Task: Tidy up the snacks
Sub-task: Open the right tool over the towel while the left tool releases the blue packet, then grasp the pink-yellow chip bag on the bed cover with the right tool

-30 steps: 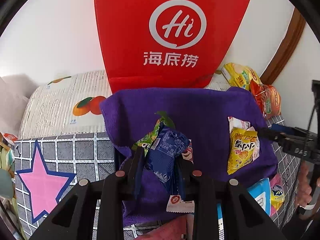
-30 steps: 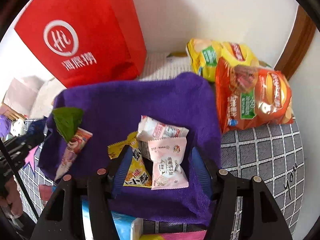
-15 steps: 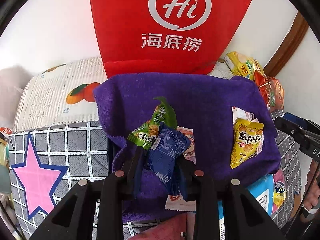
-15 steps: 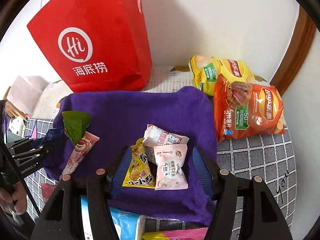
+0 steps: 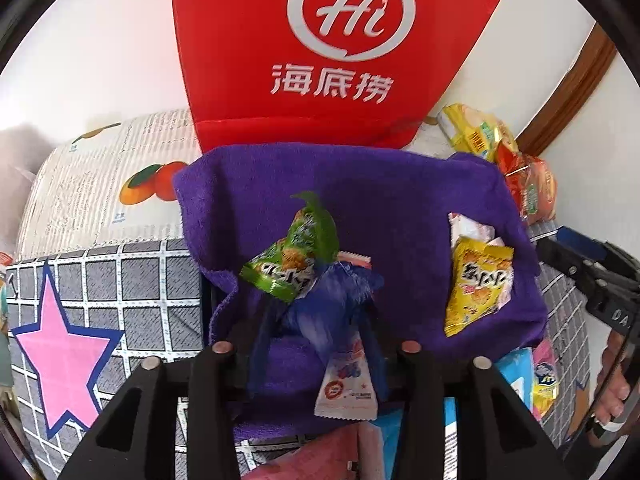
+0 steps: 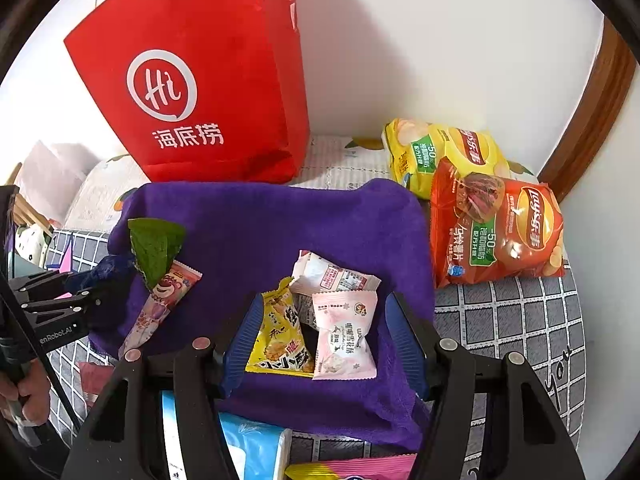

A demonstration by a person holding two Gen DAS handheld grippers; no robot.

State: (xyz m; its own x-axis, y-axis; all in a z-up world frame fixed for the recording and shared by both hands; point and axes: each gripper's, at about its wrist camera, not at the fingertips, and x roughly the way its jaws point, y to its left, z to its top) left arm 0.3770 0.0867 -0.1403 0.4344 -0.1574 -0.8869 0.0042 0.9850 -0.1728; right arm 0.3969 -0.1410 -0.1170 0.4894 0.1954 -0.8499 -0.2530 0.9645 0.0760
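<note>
Blue packet [image 5: 324,312], seemingly loose, between opening left gripper [image 5: 316,344]

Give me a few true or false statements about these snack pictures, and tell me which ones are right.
1. The red paper bag stands behind the purple towel. True.
2. The two chip bags lie on the towel. False: the yellow chip bag and the orange chip bag lie beside it, on the checked cloth.
3. A yellow snack packet and a pink snack packet lie between the fingers of the right claw. True.
4. The green snack packet lies in the red bag. False: it rests on the towel.
</note>
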